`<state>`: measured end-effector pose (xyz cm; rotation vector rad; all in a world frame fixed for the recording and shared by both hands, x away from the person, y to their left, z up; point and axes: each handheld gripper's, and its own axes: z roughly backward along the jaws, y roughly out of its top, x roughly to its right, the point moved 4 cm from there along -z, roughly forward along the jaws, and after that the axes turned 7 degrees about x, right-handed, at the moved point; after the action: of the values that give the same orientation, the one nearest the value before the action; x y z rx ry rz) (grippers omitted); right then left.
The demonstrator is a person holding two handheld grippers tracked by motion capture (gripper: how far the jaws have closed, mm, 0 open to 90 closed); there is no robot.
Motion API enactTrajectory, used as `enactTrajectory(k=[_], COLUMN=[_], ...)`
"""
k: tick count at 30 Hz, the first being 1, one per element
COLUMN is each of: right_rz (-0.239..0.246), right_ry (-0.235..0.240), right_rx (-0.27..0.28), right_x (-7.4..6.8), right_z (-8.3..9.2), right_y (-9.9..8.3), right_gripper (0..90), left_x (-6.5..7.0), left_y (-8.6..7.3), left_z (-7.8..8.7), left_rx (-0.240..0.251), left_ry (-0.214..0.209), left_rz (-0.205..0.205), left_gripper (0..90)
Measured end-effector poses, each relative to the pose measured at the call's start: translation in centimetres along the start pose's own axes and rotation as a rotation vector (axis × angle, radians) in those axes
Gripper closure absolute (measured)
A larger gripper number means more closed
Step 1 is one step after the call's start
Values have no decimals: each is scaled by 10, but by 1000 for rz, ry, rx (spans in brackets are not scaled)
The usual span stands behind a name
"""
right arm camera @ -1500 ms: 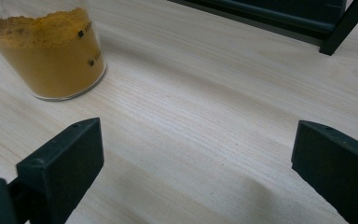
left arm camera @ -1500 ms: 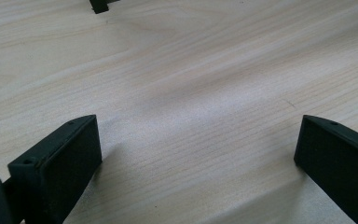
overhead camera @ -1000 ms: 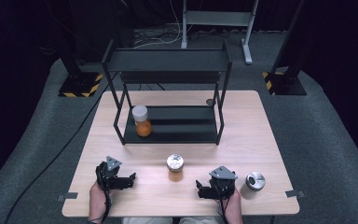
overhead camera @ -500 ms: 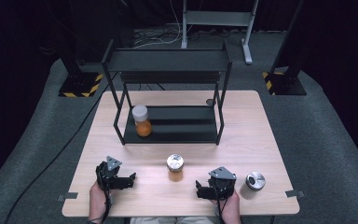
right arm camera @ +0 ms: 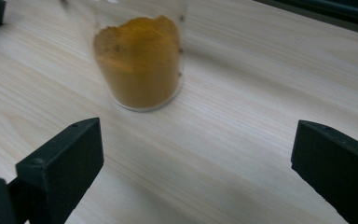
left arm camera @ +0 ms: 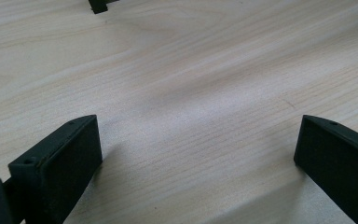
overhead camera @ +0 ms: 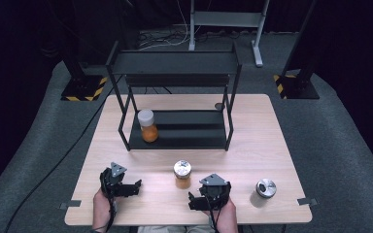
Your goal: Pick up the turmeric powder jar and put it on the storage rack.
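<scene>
Pale matt wood-grain table (left arm camera: 200, 93); clear glossy jar (right arm camera: 140, 60); matt black tongs (right arm camera: 196, 154).

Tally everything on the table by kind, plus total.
Jars with orange powder: 2, jar on the rack and jar at the table front
Silver-lidded jar, contents unclear: 1
Black rack: 1
Small dark disc: 1
Hand-held grippers: 2, left hand-held gripper, right hand-held gripper
Total: 7

The high view is looking forward and down over the whole table (overhead camera: 267, 141). Each gripper view is skimming low and close along its own fingers (left arm camera: 60, 168); the right one is sharing the orange jar (right arm camera: 140, 60) with the high view.
</scene>
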<state>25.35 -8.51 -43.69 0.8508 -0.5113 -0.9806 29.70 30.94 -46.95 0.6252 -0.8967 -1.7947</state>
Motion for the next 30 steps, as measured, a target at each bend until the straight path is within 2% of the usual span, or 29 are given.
enactTrajectory(k=[4, 12, 17, 23, 30], right_rz=[34, 63, 80, 66, 53], right_ry=[8, 48, 47, 52, 50], right_rx=[8, 16, 50, 45, 88], right_x=[-10, -20, -25, -20, -15], right_z=[-5, -25, -31, -44, -50], right_y=[11, 32, 36, 41, 39], right_gripper=[16, 22, 21, 17, 81], left_x=[0, 0, 1, 1, 1], left_y=[0, 0, 0, 0, -1], left_z=[0, 0, 0, 0, 0], left_rx=[1, 2, 3, 3, 4], left_ry=[1, 1, 2, 3, 5], left_rz=[-1, -2, -3, -5, -6], left_gripper=[4, 5, 4, 4, 4])
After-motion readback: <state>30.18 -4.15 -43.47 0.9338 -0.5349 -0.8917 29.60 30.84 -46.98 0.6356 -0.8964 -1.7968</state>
